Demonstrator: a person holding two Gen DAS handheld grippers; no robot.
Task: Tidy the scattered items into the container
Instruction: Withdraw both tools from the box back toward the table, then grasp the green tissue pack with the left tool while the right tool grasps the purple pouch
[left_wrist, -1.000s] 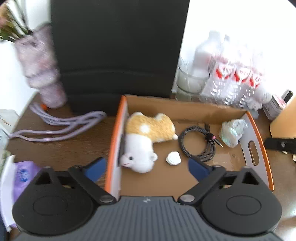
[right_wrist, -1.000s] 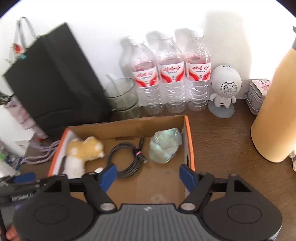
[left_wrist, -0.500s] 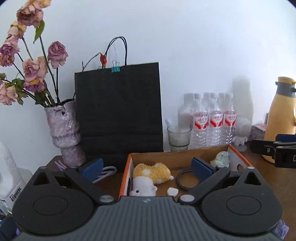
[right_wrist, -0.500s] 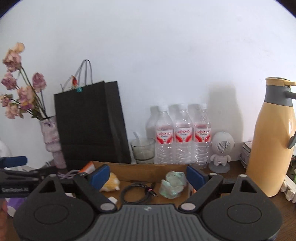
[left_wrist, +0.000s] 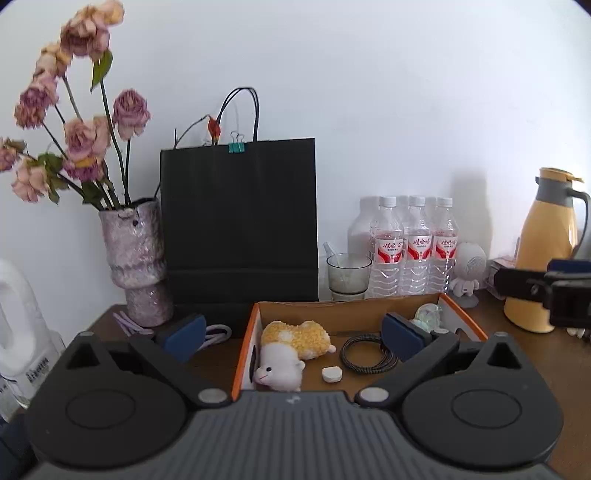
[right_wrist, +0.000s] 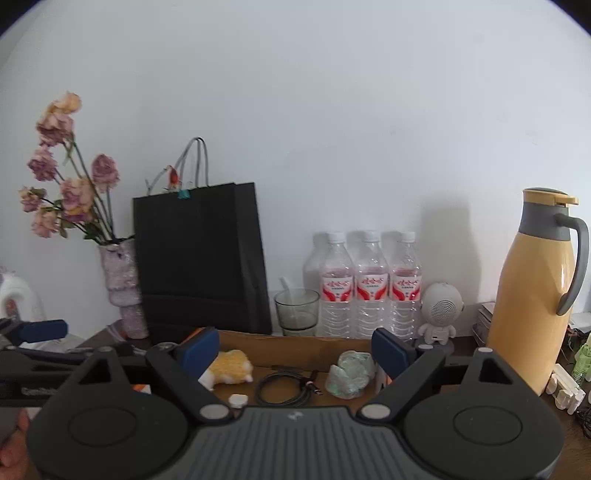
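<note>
White wall now fills both views; each gripper gapes wide, empty.

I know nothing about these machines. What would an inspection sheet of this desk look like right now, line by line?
Surface: brown wooden table, crowded along the wall.
Job's things: cardboard box holds a plush toy, a coiled black cable, a small white piece and a crumpled plastic wad.
Clutter: purple cord lies outside the box, beside the vase.
Grippers: left gripper open, nothing between its pads; right gripper open and empty, its jaws just widened.
Cables: the coiled one and the purple cord.
Surroundings: black paper bag, three water bottles, glass, yellow jug, small speaker figure.
</note>
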